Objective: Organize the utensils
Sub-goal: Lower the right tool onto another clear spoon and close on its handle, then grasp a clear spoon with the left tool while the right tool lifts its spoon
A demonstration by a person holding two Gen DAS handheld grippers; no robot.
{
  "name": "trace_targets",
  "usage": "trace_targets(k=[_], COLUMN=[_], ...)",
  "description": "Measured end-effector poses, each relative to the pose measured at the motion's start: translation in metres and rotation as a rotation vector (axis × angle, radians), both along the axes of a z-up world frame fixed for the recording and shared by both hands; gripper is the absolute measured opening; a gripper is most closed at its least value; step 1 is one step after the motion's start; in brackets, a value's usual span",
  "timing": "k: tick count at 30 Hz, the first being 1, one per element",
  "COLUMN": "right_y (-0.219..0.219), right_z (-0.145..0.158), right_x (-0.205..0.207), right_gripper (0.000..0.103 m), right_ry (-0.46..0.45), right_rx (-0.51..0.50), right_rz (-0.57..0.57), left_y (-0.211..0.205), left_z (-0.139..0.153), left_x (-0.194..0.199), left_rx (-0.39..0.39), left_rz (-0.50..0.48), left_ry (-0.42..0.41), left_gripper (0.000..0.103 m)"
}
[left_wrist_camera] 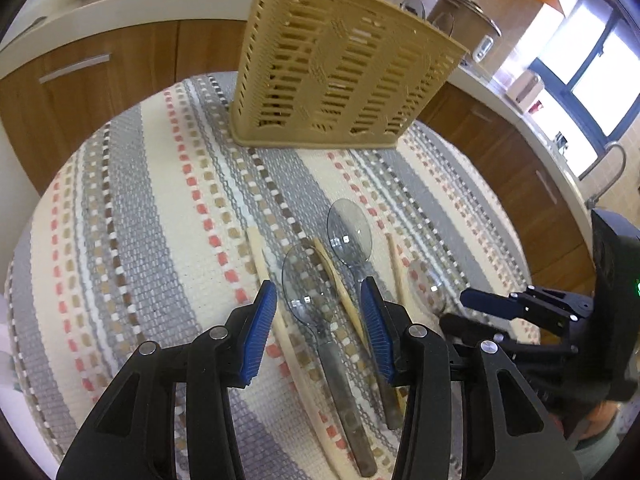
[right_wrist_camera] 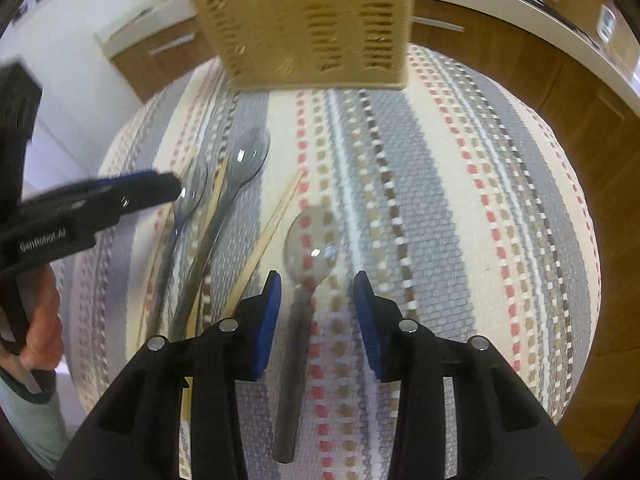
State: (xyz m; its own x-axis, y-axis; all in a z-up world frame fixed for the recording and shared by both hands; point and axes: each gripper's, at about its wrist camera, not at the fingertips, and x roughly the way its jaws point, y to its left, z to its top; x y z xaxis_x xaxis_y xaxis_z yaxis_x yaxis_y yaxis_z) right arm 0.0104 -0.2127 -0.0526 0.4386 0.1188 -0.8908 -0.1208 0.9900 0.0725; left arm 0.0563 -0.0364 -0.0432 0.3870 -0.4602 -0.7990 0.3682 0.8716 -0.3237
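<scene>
The left gripper (left_wrist_camera: 318, 316) hangs with jaws apart over two clear plastic spoons (left_wrist_camera: 306, 280) and pale wooden chopsticks (left_wrist_camera: 340, 284); nothing is pinched. The right gripper (right_wrist_camera: 318, 300) straddles a third clear spoon (right_wrist_camera: 312, 246), pads not touching it. All lie on the striped woven cloth (left_wrist_camera: 160, 208), the tan slotted plastic caddy (left_wrist_camera: 340, 68) standing beyond.

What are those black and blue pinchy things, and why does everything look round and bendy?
They are grabbing tools that a person holds, one in each hand. A camera on each tool looks along its blue fingers, and its lens bends the picture. One picture comes from the left tool, the other from the right tool. On the striped cloth lie clear plastic spoons, wooden chopsticks and a tan basket. Both tools are open, holding nothing. A spoon lies between each one's fingers.
</scene>
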Motion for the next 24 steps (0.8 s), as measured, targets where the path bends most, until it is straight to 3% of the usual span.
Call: trace_targets(k=[3,4,9,17,24], right_y=[0.013,0.017,0.022,-0.014,-0.014], right_z=[-0.007,-0.007,-0.009,-0.009,-0.013], right_x=[-0.001,-0.002,-0.002,0.001,0.002], right_gripper=[0.030,0.022,0.015,0.012,0.012], right_ry=[-0.007,-0.015,-0.028,-0.011,-0.019], right_rx=[-0.084,-0.108,-0.163,-0.132,-0.125], right_rz=[0.016,0.029,0.041,-0.029,-0.023], left_y=[0.000,0.001,-0.007,-0.027,-0.035], left_z=[-0.002,-0.003,-0.002,-0.003,-0.012], left_x=[0.001,0.003,0.011,0.015,0.018], left_rx=[0.005,-0.002,0.006,0.052,0.107], left_rz=[0.014,0.018,0.017,0.011,0.017], left_ry=[-0.006,-0.002,0.014,-0.005,0.001], left_gripper=[0.042,0.042,0.042,0.042,0.042])
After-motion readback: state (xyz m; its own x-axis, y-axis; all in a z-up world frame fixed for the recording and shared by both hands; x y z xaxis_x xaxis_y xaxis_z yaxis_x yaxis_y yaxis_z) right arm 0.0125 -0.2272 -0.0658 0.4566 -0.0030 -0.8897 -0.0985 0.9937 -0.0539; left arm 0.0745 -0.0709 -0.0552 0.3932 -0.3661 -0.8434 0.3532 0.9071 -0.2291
